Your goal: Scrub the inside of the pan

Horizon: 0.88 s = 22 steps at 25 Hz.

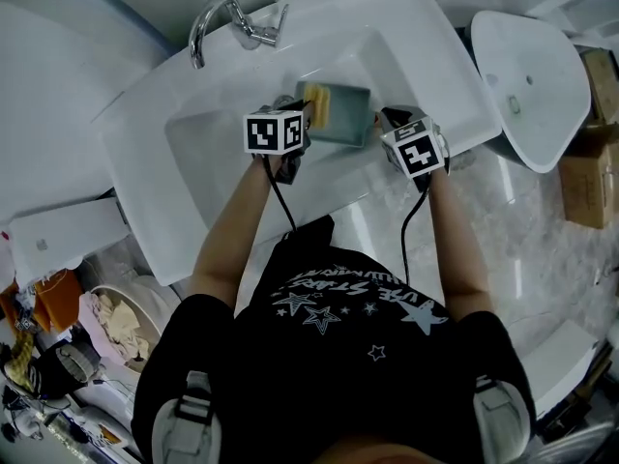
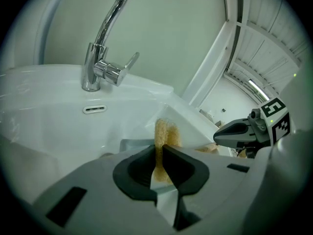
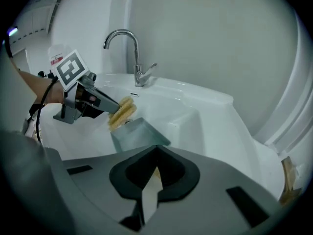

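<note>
A grey-green rectangular pan [image 1: 340,116] is held tilted over the white sink [image 1: 208,138]. My left gripper [image 1: 306,114] is shut on a yellow sponge [image 1: 315,102], which rests against the pan's left end. In the left gripper view the sponge [image 2: 166,133] stands upright between the dark pads of my left gripper [image 2: 159,154]. My right gripper [image 1: 387,124] is at the pan's right edge. In the right gripper view the jaws of my right gripper [image 3: 155,166] are closed on a thin pale rim of the pan [image 3: 139,136], with the sponge [image 3: 122,111] at its far end.
A chrome faucet [image 1: 227,22] stands at the sink's back rim. A second white basin [image 1: 527,75] lies on the floor to the right, beside cardboard boxes [image 1: 592,167]. Cloths and clutter [image 1: 87,327] sit at the lower left.
</note>
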Each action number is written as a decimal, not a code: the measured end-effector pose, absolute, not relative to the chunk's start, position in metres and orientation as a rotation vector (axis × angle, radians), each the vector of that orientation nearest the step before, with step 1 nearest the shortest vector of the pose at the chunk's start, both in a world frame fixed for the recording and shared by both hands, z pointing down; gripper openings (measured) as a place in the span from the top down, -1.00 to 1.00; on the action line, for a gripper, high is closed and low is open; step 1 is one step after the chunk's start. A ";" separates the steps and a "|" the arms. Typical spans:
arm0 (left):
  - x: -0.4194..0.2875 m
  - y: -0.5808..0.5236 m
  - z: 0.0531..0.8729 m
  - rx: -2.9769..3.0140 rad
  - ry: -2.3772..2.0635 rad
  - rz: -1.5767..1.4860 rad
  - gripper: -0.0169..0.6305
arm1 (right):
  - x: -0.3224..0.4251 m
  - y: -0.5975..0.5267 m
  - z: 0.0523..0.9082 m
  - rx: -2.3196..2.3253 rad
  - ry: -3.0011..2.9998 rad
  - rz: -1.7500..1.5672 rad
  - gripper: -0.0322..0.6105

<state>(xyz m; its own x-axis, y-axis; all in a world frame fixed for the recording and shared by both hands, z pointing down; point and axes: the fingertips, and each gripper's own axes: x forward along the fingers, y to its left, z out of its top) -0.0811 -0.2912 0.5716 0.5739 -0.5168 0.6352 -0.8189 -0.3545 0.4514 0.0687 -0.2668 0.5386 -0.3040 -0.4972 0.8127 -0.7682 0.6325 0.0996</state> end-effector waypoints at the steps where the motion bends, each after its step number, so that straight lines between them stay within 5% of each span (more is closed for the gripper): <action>1: -0.079 -0.289 0.569 2.040 -1.070 0.494 0.79 | 0.069 -0.265 0.538 1.001 -1.980 0.389 0.88; 22: -0.053 -0.145 0.487 2.179 -1.126 0.406 0.79 | 0.091 -0.117 0.480 1.122 -2.077 0.344 0.88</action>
